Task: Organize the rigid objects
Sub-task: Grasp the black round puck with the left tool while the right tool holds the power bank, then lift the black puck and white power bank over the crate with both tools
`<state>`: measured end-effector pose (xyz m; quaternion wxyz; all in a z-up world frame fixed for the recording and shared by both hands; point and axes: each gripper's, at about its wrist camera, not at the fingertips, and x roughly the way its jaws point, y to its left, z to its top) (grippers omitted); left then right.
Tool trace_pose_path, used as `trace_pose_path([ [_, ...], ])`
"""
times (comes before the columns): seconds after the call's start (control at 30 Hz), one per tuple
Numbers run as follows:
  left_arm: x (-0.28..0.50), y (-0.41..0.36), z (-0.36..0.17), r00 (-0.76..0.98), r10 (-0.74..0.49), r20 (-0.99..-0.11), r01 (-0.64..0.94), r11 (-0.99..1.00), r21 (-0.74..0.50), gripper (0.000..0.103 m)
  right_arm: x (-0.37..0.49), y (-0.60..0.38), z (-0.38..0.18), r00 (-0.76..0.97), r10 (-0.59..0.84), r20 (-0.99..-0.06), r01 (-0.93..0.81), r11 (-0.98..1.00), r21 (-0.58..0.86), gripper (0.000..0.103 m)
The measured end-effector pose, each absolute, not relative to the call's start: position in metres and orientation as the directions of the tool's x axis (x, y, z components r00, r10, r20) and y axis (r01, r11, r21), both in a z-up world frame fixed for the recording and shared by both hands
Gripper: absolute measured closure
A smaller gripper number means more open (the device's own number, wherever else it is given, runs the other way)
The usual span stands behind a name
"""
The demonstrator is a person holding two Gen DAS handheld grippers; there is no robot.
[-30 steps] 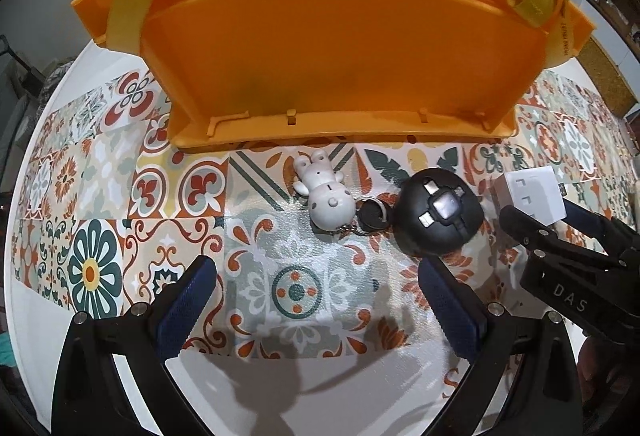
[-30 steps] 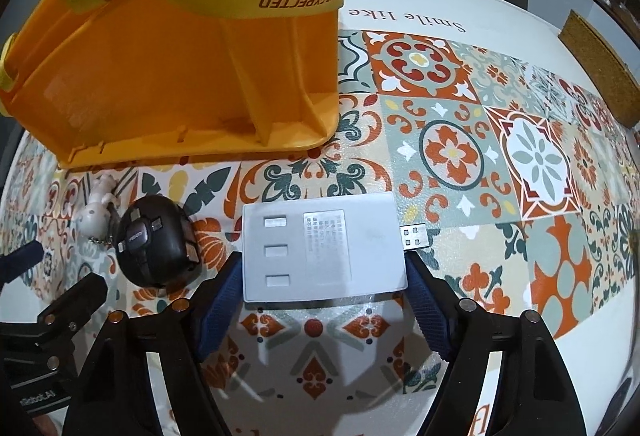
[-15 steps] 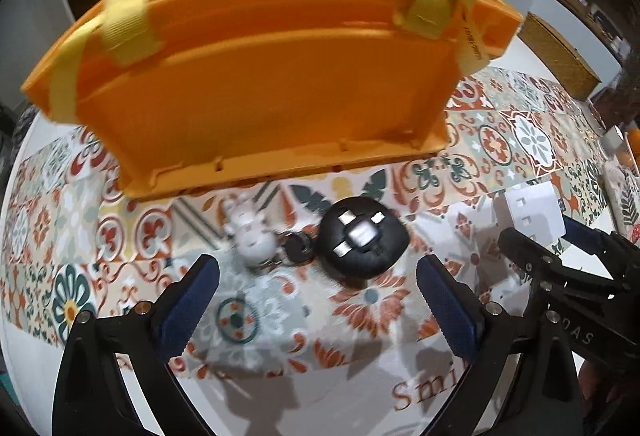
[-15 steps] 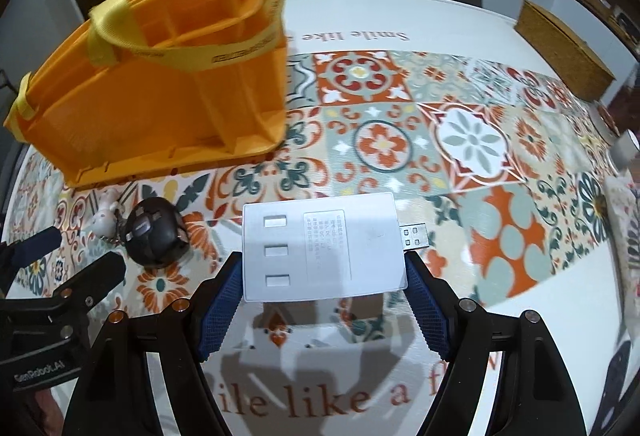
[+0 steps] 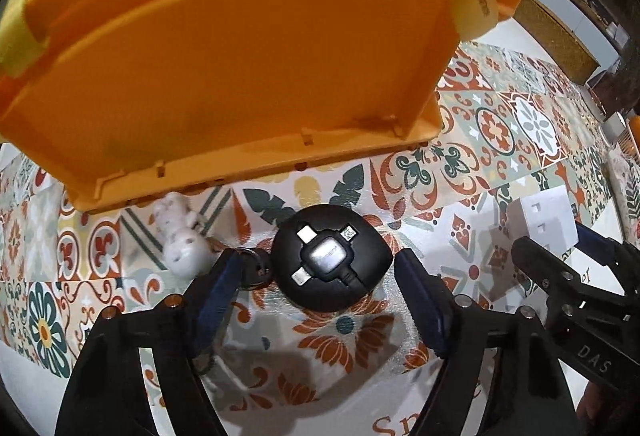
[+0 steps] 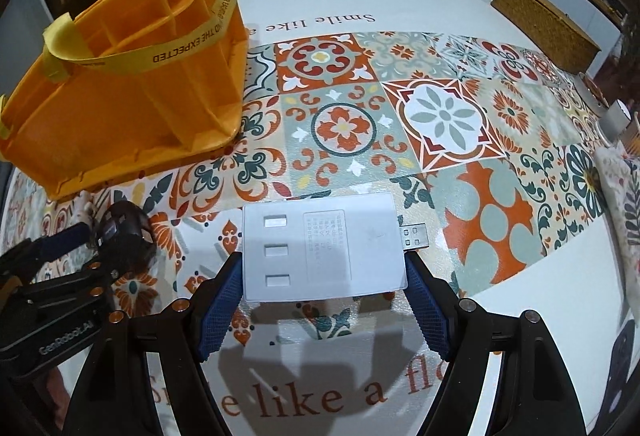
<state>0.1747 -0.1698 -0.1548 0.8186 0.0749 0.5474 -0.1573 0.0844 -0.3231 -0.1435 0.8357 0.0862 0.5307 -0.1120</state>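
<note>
The black round cable reel [image 5: 331, 258] lies on the patterned tablecloth [image 5: 496, 127] just in front of the orange caddy [image 5: 224, 51], a white figurine keychain [image 5: 182, 236] beside it. The left gripper [image 5: 318, 276] straddles it, its 2 jaws closing but not yet touching; centre them to avoid pinching the keyring. The right gripper [image 6: 324, 282] is clamped on the white USB hub [image 6: 320, 246], lifted clear.

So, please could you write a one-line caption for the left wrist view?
Left gripper closing around a black round cable reel, beside a white figurine keychain and an orange caddy.
</note>
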Motion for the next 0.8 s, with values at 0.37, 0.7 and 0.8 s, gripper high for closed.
trace_pose_path([
  [0.37, 0.168, -0.182, -0.158, 0.409, -0.167, -0.897, 0.383, 0.924, 0.003, 0.041, 0.087, -0.319, -0.148, 0.403, -0.100, -0.910, 0.270, 0.963, 0.014, 0.026],
  [0.7, 0.165, -0.172, -0.146, 0.388, -0.214, -0.897, 0.376, 0.925, -0.058, 0.041, 0.083, -0.312, -0.139, 0.416, -0.092, -0.905, 0.262, 0.965, 0.022, 0.026],
  [0.8, 0.162, -0.165, -0.136, 0.396, -0.231, -0.889, 0.376, 0.924, -0.072, 0.041, 0.082, -0.309, -0.132, 0.427, -0.091, -0.900, 0.260, 0.965, 0.026, 0.026],
])
